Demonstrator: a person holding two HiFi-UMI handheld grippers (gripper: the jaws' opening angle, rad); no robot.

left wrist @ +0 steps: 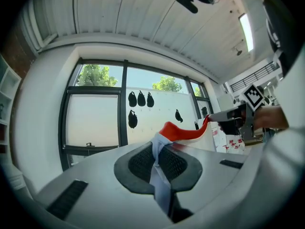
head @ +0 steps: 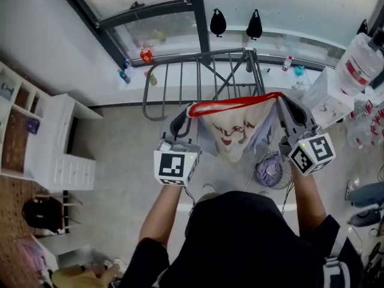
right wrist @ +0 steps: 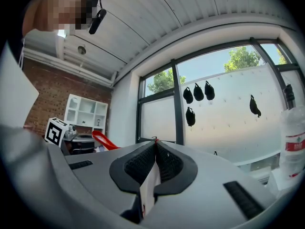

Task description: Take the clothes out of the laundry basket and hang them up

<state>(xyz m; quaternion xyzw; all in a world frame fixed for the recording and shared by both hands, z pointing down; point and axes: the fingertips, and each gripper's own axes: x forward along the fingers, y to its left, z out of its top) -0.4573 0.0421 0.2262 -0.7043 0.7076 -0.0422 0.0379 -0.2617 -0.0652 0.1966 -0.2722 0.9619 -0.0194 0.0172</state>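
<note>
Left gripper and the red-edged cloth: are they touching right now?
Touching. The left gripper view shows the left gripper shut on the cloth, with pale fabric pinched between its closed jaws.

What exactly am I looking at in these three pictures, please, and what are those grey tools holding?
No robot here: a person holds a two-jaw gripper in each hand. The head view comes from a camera on the person's head, looking steeply down; each gripper view comes from a camera riding on that gripper, looking along its jaws. The left gripper and the right gripper are both shut on the top edge of a white garment with a red band, spreading it between them. The patterned cubes are parts of the grippers. Beyond the garment stands a metal drying rack.
</note>
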